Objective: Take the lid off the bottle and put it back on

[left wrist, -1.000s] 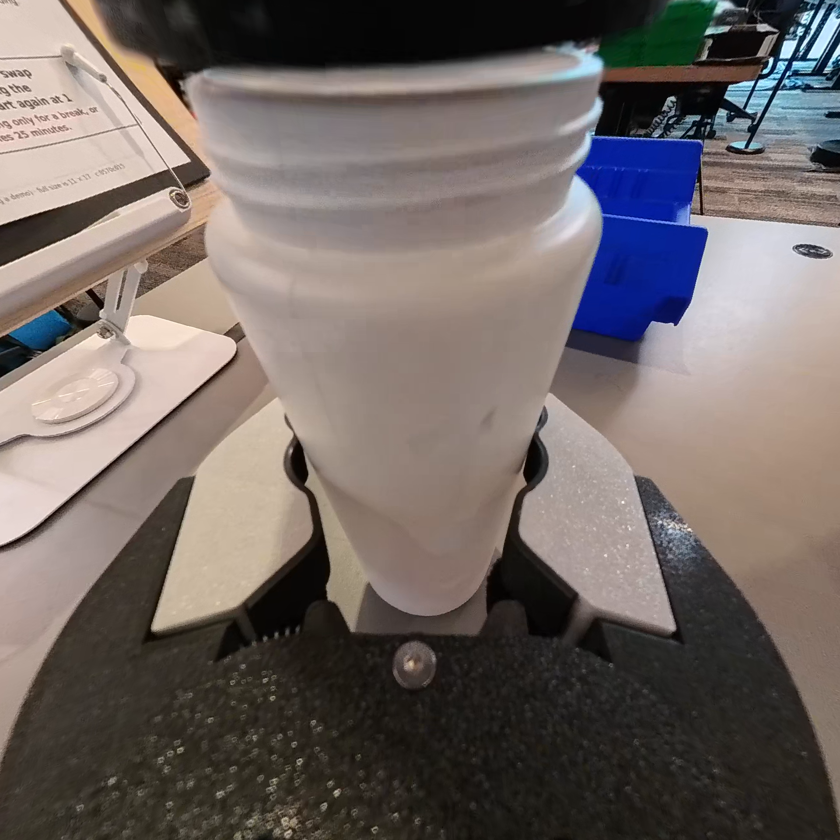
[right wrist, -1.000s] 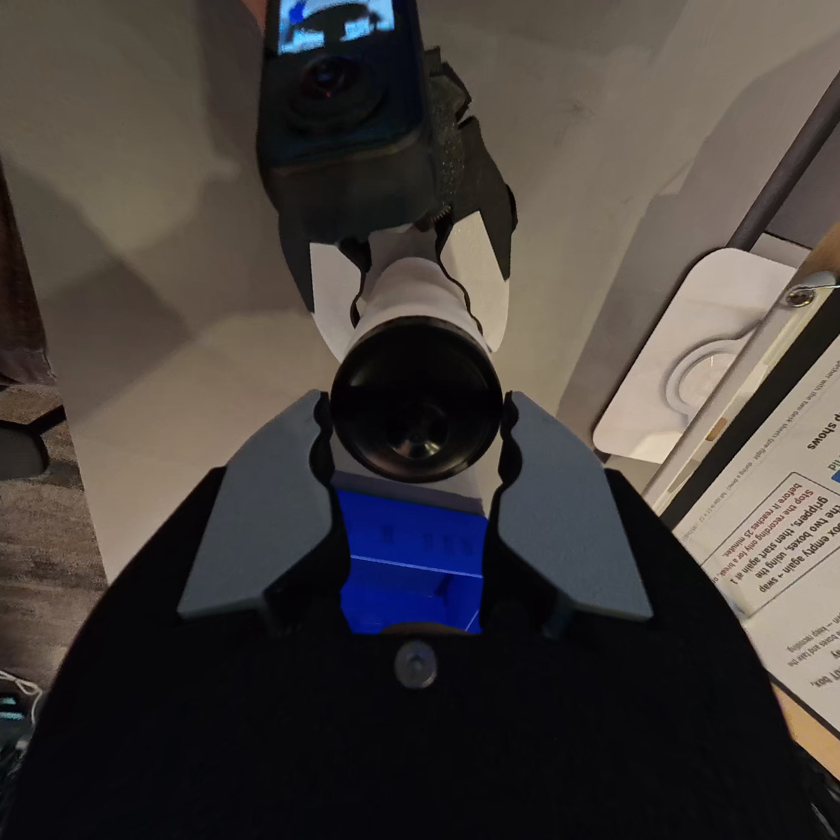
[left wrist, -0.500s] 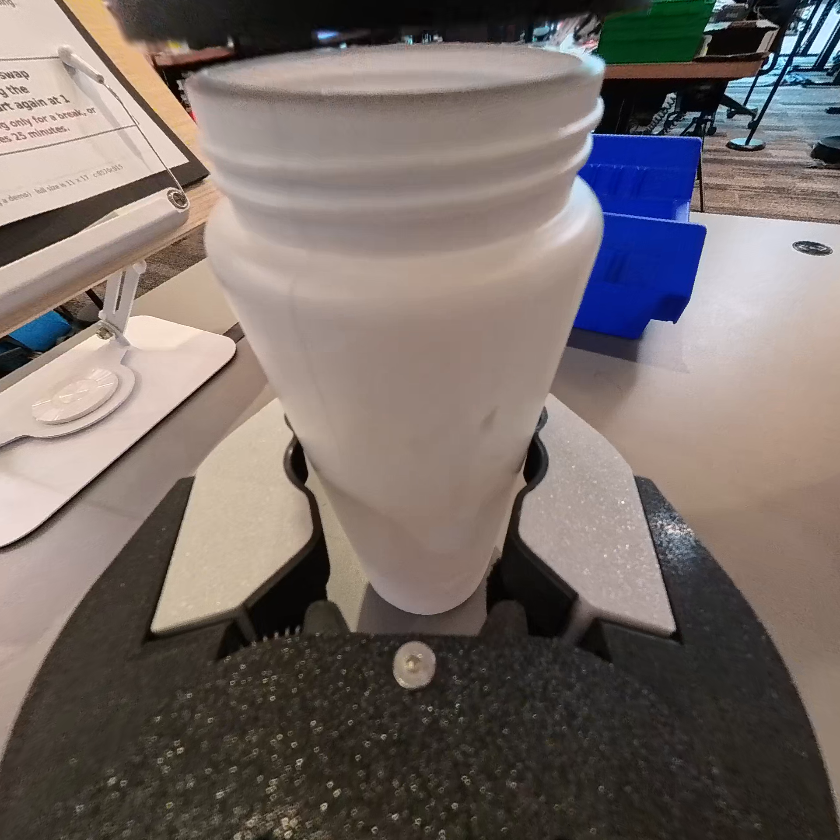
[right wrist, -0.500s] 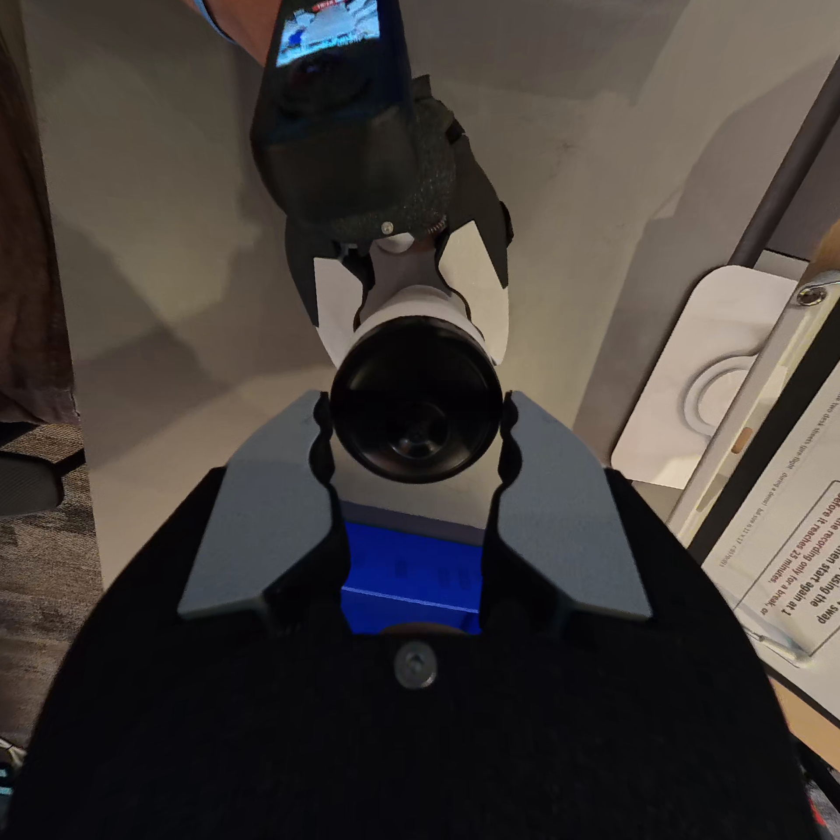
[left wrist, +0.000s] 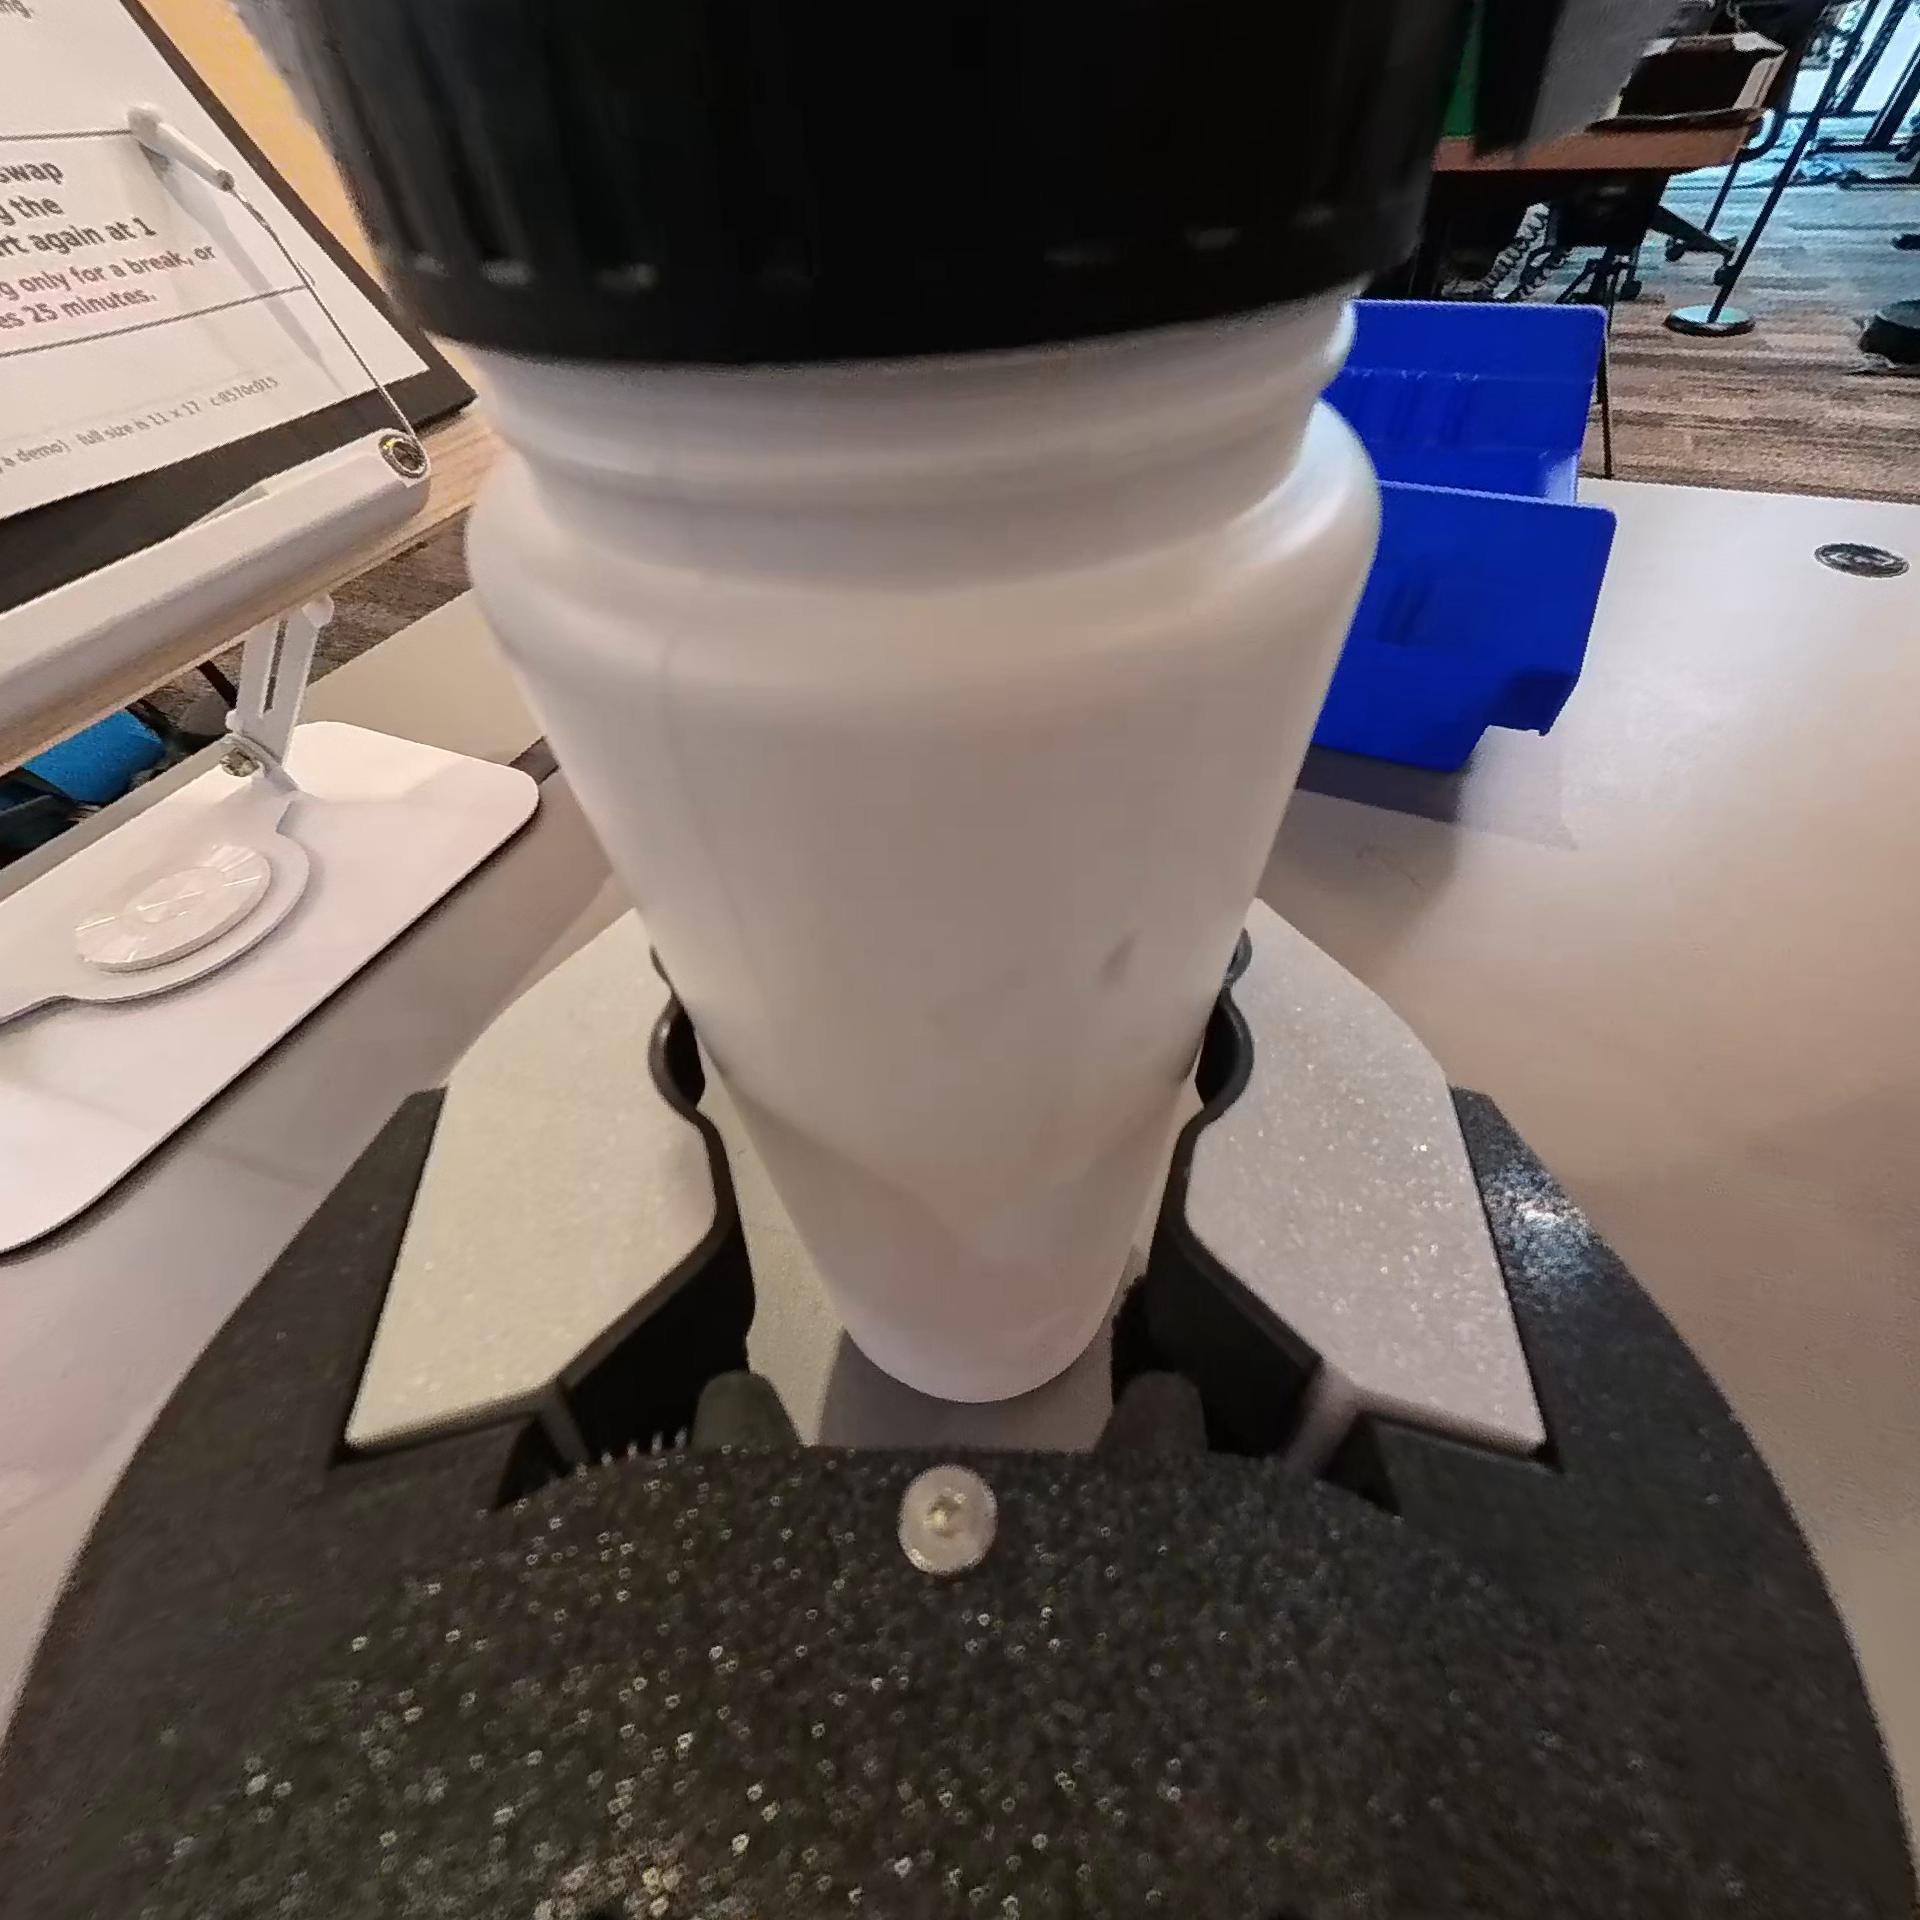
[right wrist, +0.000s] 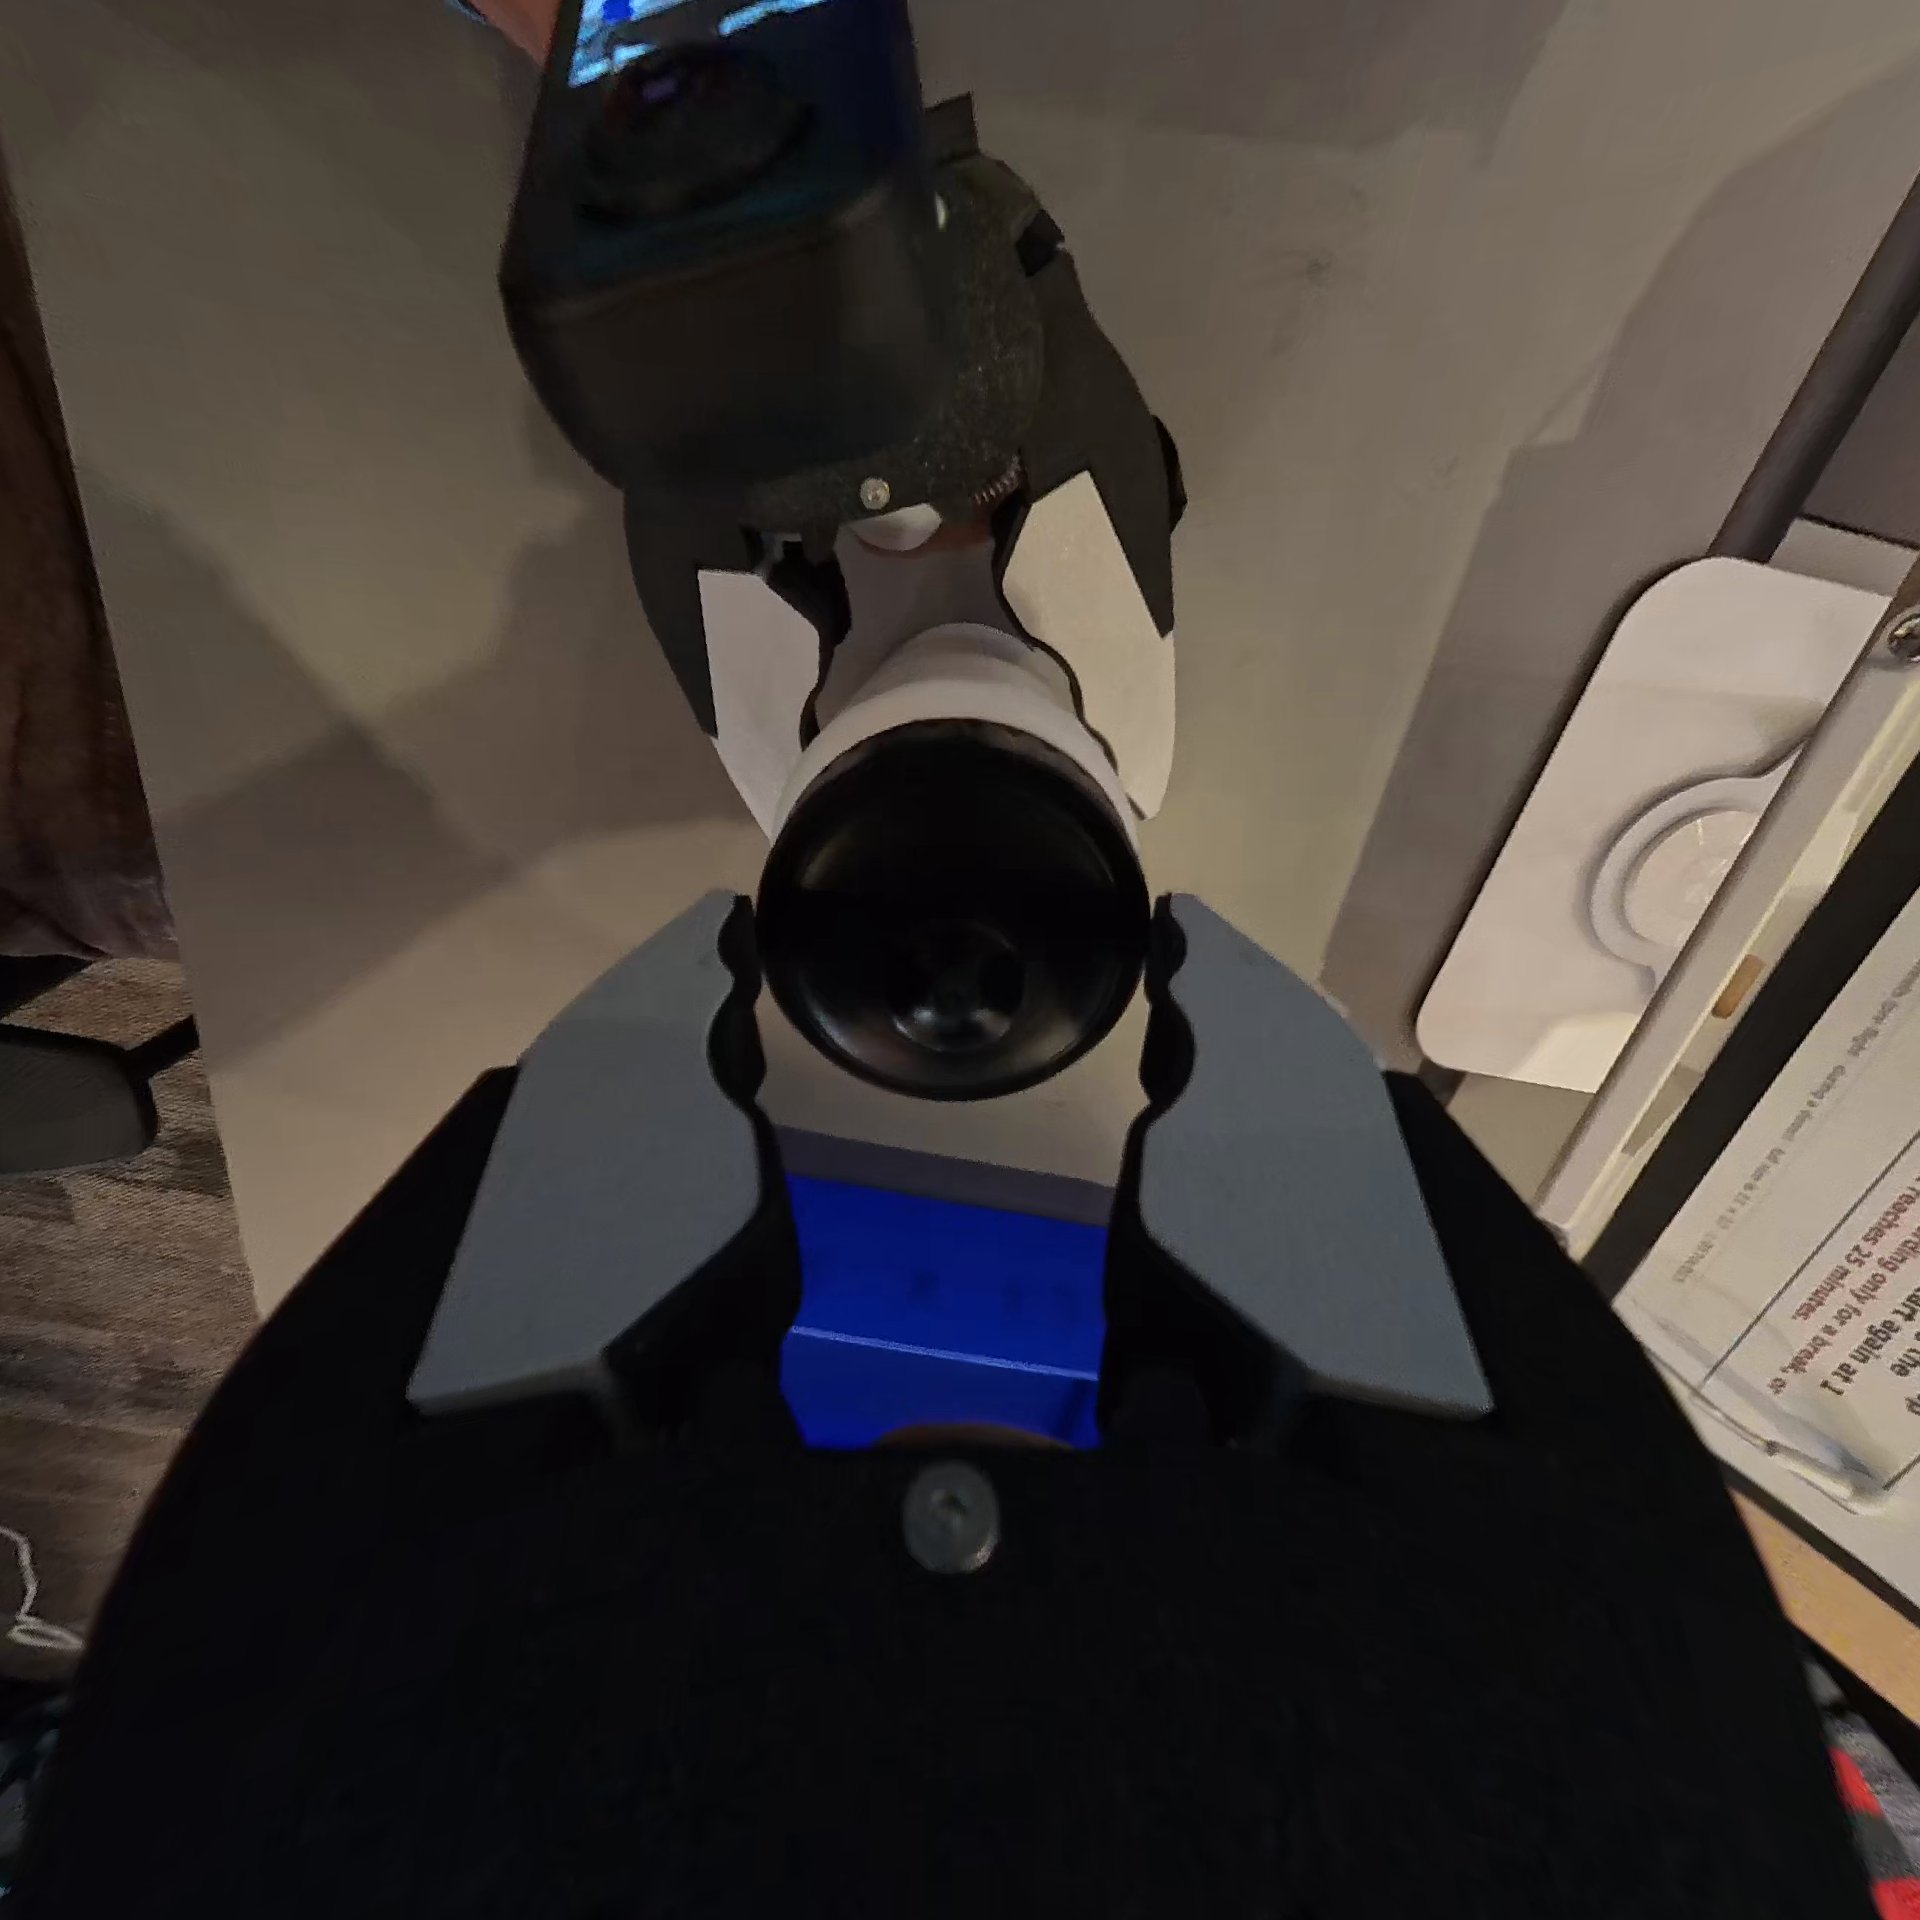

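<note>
Half a second ago the black lid [left wrist: 894,156] hung clear above the open mouth of the white bottle [left wrist: 925,727], with a strip of background showing between them; now it sits down over the neck, covering the rim and upper threads, with only the lowest thread ridges showing beneath its ribbed skirt. A second ago it was just lifting off the rim, so it has gone up and come back down. Bottle, blue bin [left wrist: 1455,540] and white document stand [left wrist: 260,831] lie as they did before.

In the left wrist view the left gripper [left wrist: 951,997] has its jaws spread wide around the lower body of the bottle, the grey fingers [left wrist: 561,1195] closing against its sides from left and right; the bottle rises upright from between them and its base sits deep toward the gripper body. In the right wrist view the right gripper [right wrist: 951,935] comes at the lid [right wrist: 951,914] from above, its jaws set at a moderate width with a finger [right wrist: 1278,1143] at each side of the lid's rim, gripping it.

Hard to judge: the lid's top is cut off by the upper edge of the left view and its skirt is blurred, so whether the threads are engaged cannot be told. The bottle hides the left fingertips' inner faces. From above, the lid hides the bottle mouth entirely, and the beige table [right wrist: 364,623] is in dim light.
</note>
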A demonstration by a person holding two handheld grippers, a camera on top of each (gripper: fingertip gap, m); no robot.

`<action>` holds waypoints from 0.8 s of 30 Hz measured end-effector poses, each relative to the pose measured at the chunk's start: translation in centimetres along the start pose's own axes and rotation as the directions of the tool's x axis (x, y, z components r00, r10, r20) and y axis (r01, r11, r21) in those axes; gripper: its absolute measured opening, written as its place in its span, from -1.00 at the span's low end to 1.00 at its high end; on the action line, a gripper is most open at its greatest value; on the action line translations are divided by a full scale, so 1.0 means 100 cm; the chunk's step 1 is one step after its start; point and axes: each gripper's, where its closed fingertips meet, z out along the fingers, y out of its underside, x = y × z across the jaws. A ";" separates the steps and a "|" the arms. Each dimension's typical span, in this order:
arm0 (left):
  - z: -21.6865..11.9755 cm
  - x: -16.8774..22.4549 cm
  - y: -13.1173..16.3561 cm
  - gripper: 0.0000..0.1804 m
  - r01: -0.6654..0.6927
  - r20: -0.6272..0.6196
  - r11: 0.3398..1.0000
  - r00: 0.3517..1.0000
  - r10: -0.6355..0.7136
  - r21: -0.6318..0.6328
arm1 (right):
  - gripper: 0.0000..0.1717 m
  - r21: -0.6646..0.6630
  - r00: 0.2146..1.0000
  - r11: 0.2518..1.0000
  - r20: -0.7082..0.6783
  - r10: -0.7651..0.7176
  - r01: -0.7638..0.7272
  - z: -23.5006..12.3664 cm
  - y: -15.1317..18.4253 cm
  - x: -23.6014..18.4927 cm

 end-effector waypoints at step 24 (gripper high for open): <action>0.001 -0.002 0.000 0.04 0.017 0.011 1.000 1.000 -0.017 0.001 | -0.17 -0.097 0.869 0.865 -0.109 0.482 -0.492 0.001 0.001 0.002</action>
